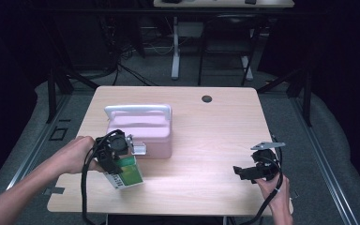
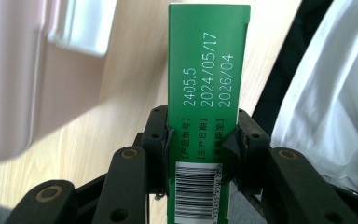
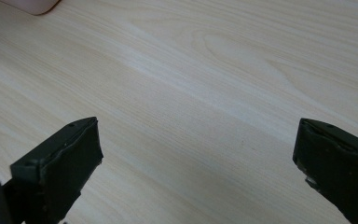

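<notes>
A green carton [image 2: 207,70] with printed dates and a barcode is clamped between the pads of my left gripper [image 2: 200,140]. From above, the left gripper [image 1: 117,161] holds that green and white carton [image 1: 127,172] near the table's front left, just in front of a pink lidded box [image 1: 143,131] with a white handle. My right gripper [image 1: 238,171] hovers low over the bare wood at the front right. Its jaws [image 3: 196,154] stand wide apart with nothing between them.
The wooden table [image 1: 215,140] has a dark round grommet [image 1: 207,99] near its far edge. A white garment [image 2: 335,102] lies beyond the carton in the left gripper view. A corner of the pink box [image 3: 32,4] shows far off.
</notes>
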